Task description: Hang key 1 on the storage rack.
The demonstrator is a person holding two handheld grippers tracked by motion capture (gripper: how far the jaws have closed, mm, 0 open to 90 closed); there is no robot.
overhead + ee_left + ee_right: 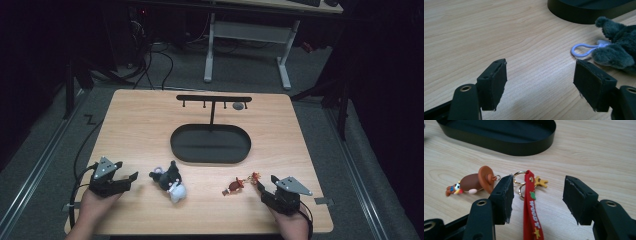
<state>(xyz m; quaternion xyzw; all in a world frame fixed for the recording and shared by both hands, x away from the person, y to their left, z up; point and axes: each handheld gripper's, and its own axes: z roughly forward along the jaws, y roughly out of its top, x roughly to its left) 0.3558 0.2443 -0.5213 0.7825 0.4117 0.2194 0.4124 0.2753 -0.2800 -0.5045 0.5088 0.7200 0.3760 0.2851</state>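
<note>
From above we see both tongs low over the desk's near edge: the left tongs towards its left corner, the right tongs towards its right. Between them lie a grey plush and a small keychain, and behind these a black oval tray with a hook stand sits mid-desk.

The right gripper view gives what the high view blurs: the keychain's brown figure with an orange hat, gold rings, and a red strap running between the jaws. The right tongs stand wide, pads clear of the strap, holding nothing.

The left gripper view shows the left tongs wide and empty over bare wood, with the plush's pale loop just beyond the right jaw.
</note>
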